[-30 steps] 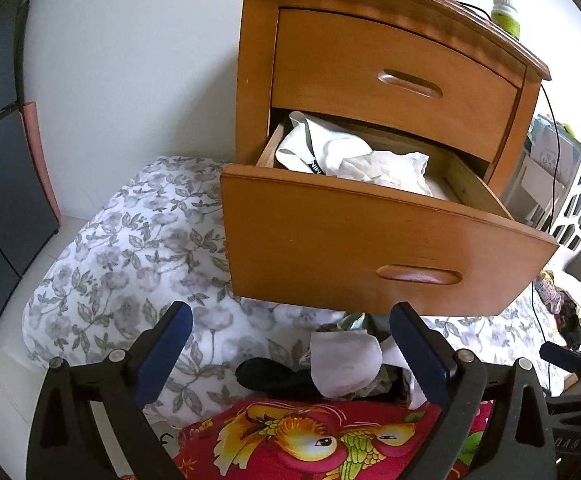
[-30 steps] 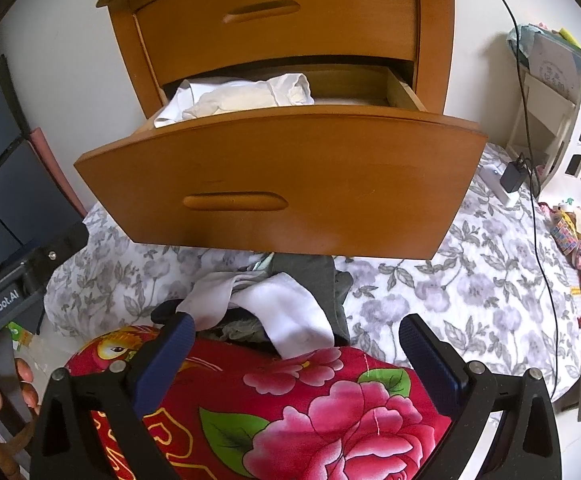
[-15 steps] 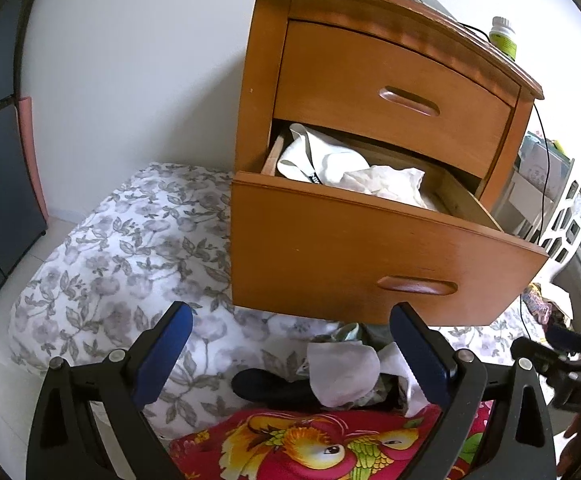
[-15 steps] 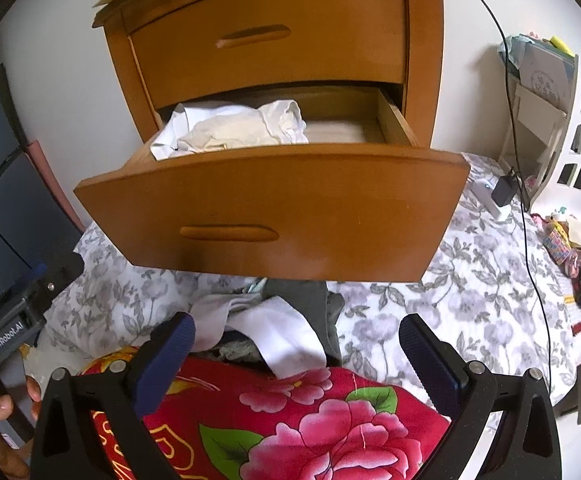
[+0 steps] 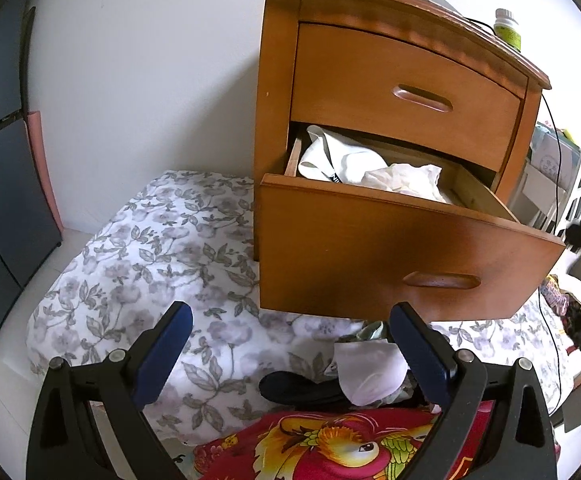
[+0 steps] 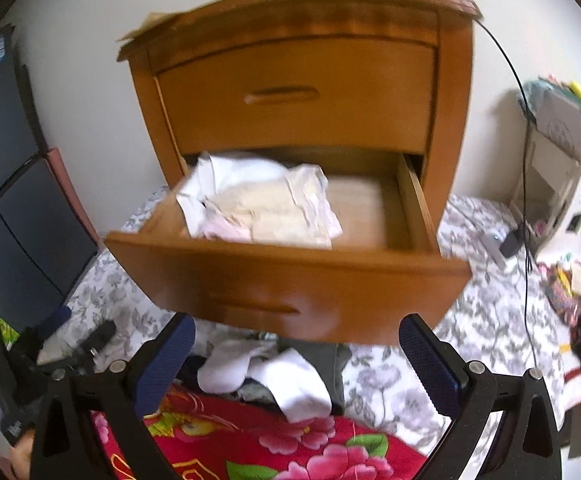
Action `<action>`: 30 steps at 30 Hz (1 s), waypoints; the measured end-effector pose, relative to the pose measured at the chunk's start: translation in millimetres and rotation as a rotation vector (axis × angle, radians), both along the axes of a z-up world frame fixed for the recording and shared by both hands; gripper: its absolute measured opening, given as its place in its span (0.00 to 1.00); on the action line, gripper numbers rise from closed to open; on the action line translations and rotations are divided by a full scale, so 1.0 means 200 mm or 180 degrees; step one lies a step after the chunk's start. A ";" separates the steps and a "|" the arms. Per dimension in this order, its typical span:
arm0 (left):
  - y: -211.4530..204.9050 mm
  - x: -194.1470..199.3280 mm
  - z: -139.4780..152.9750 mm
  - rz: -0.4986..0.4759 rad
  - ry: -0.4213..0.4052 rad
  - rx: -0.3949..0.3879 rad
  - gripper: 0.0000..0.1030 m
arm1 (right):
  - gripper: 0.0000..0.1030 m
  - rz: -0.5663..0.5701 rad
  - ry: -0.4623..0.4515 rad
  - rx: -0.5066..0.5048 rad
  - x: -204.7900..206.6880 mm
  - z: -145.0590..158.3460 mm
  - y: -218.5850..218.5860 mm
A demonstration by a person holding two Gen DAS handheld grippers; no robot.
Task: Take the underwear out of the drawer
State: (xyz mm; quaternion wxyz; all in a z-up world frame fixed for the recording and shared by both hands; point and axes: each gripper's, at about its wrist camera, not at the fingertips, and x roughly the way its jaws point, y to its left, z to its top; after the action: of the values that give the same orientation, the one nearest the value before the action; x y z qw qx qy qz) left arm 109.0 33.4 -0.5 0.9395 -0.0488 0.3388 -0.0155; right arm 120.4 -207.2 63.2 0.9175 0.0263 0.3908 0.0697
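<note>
Motion blur smears the underwear [image 6: 266, 204] in the drawer [image 6: 290, 280].

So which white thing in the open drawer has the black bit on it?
Find the wooden nightstand standing against the white wall; its lower drawer is pulled out. Clothes are heaped in the drawer's left half. The one you mean is the smooth white garment at the far left, with a small black label at its front edge, unlike the crinkled cream cloth beside it.

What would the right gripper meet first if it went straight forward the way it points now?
Probably the front panel of the open lower drawer: it fills the view between the open right gripper. Depth is unclear.
</note>
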 end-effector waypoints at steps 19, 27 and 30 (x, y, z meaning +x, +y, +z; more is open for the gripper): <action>0.03 0.03 -0.07 0.0009 0.0077 -0.0063 0.96 | 1.00 0.0331 0.0295 0.0105 0.66 0.25 0.22; 0.04 0.04 -0.10 -0.0010 0.0139 -0.0106 0.96 | 1.00 0.0298 0.0780 -0.0079 0.91 -0.01 0.37; 0.05 0.05 -0.11 -0.0010 0.0154 -0.0126 0.96 | 0.99 0.0259 0.0947 -0.0117 0.98 -0.12 0.41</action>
State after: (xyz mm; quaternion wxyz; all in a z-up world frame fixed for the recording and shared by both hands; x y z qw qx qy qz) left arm 118.7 42.8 -21.6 0.9298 -0.0672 0.3611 -0.0225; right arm 316.3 -125.3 39.1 0.8462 0.0036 0.5244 0.0949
